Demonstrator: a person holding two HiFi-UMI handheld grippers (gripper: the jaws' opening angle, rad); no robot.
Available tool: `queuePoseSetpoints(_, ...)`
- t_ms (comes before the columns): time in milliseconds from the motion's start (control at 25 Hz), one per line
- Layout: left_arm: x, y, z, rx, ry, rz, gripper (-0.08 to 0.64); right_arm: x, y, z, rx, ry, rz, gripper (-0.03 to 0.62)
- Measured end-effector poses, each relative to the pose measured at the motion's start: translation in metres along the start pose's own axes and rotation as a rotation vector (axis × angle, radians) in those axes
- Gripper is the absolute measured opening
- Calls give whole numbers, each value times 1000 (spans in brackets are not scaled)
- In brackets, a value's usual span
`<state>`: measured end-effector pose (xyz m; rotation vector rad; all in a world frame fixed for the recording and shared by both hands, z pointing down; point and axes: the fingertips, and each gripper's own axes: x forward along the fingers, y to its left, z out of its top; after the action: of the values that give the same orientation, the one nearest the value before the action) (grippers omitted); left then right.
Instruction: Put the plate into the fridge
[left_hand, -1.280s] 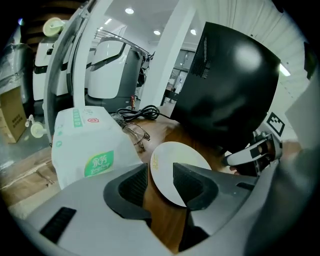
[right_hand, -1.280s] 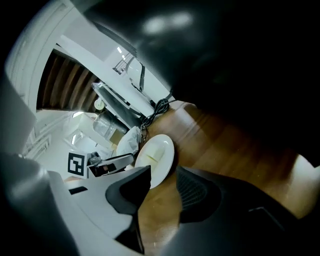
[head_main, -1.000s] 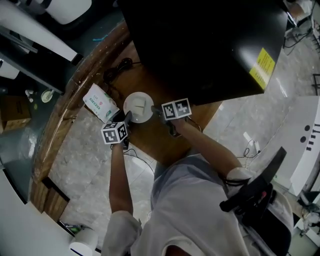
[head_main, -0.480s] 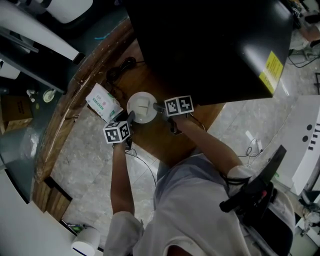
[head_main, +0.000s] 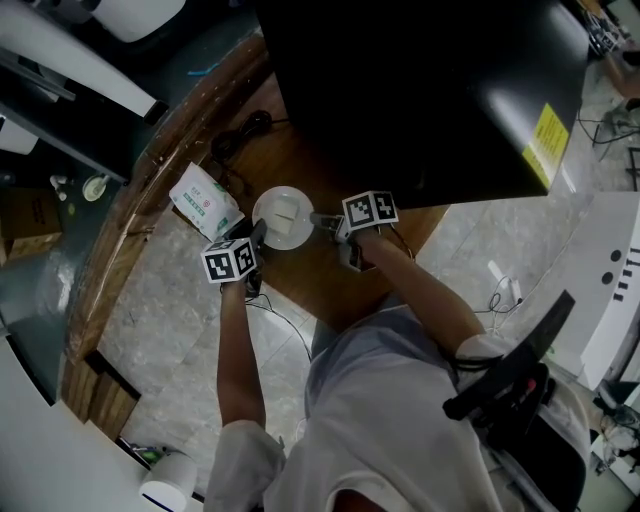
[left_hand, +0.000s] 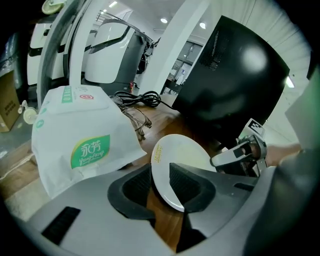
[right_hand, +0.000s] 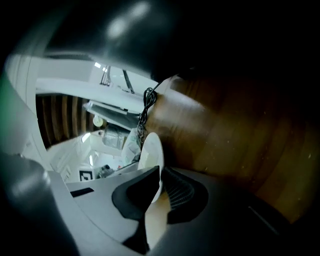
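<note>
Two closing grips: my right gripper (right_hand: 161, 181) pinches plate (left_hand: 175, 150) rim, my left gripper (left_hand: 160, 176) isn't pressing yet; early lift could tip it.

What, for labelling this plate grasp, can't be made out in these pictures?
Fridge: head view, only its dark outside shows; door and inside unseen.
Plate rim at the grips: head view, covered by left tool and right tool, whose jaws are closing with the rim between them.
Bag print: head view, too small.
</note>
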<state>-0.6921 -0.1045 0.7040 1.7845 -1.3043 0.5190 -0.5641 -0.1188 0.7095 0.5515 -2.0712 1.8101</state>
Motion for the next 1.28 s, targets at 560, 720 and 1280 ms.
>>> queuePoseSetpoints(560,2,-6,-4,45,-7,43,103,-8,1,-10,71,-47,66,26)
queuePoseSetpoints(720,-5,-11,-13,76,-24,50,103,-14,10,-24,66,-56,102,23)
queuePoseSetpoints(1280,-36,-64,-67,99,-52,118,103,-70,17,-81,-5,-87,111,20)
